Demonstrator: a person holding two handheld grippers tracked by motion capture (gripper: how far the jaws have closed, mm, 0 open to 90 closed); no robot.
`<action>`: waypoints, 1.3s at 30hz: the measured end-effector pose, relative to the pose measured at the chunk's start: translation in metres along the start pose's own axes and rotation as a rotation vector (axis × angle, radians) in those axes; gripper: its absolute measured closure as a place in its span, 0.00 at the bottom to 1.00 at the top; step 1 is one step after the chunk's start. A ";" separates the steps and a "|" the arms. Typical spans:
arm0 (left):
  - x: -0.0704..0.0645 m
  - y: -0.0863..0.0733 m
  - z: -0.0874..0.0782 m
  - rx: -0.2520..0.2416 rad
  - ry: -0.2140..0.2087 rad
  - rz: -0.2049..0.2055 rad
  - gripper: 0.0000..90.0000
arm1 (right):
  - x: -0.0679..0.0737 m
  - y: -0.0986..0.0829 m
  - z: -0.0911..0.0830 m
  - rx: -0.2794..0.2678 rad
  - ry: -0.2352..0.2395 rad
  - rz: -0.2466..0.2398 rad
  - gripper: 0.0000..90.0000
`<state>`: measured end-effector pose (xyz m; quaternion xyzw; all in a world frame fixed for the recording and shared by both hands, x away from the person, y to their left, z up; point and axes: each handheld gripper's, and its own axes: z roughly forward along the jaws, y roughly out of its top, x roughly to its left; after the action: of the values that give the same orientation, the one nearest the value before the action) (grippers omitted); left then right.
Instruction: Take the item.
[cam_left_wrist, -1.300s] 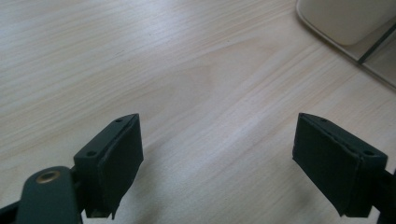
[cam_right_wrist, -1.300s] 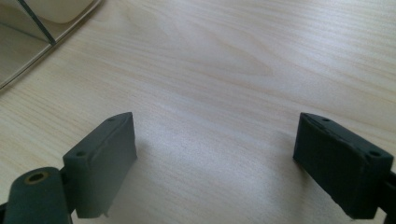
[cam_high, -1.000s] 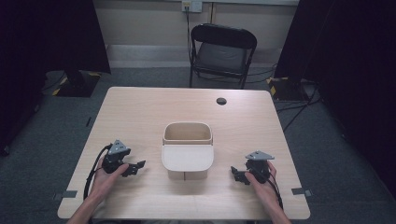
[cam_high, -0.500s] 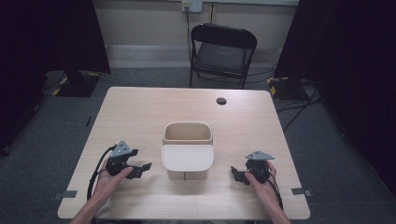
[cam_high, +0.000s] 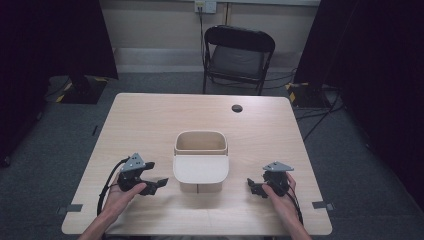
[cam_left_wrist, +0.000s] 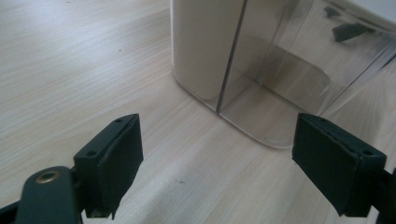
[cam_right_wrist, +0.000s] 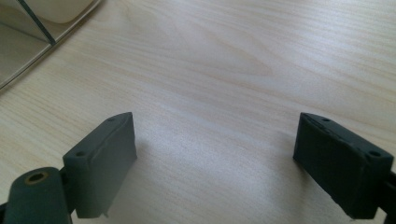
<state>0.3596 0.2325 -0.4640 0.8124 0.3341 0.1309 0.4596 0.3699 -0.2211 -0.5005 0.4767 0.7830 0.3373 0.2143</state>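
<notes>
A cream bin (cam_high: 201, 152) with a swing lid stands at the middle of the wooden table (cam_high: 150, 120). In the left gripper view its lower wall (cam_left_wrist: 205, 51) and a glossy panel rise just ahead. My left gripper (cam_high: 159, 185) rests on the table left of the bin, open, its jaws pointing at the bin's base. My right gripper (cam_high: 252, 186) sits on the table to the bin's right, also open with nothing between its jaws. The right gripper view has the bin's corner (cam_right_wrist: 32, 28) at the upper left and bare wood ahead.
A small black round cap (cam_high: 237, 108) lies on the far part of the table. A black folding chair (cam_high: 239, 55) stands behind the table. Black curtains hang at both sides, and cables run over the grey floor at the right.
My left gripper has slid to the right, closer to the bin. The right gripper has stayed put.
</notes>
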 end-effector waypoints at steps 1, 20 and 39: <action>-0.001 0.001 0.000 -0.012 -0.005 0.004 0.18 | 0.000 0.000 0.000 0.000 0.000 0.000 0.14; -0.019 0.008 -0.001 -0.049 -0.055 0.033 0.18 | 0.000 0.000 0.000 0.000 0.000 0.000 0.14; -0.032 0.014 0.006 -0.054 -0.100 0.065 0.21 | 0.000 0.000 0.000 0.000 0.000 0.000 0.14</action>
<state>0.3450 0.2022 -0.4528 0.8155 0.2806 0.1141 0.4931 0.3700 -0.2211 -0.5005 0.4767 0.7830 0.3373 0.2143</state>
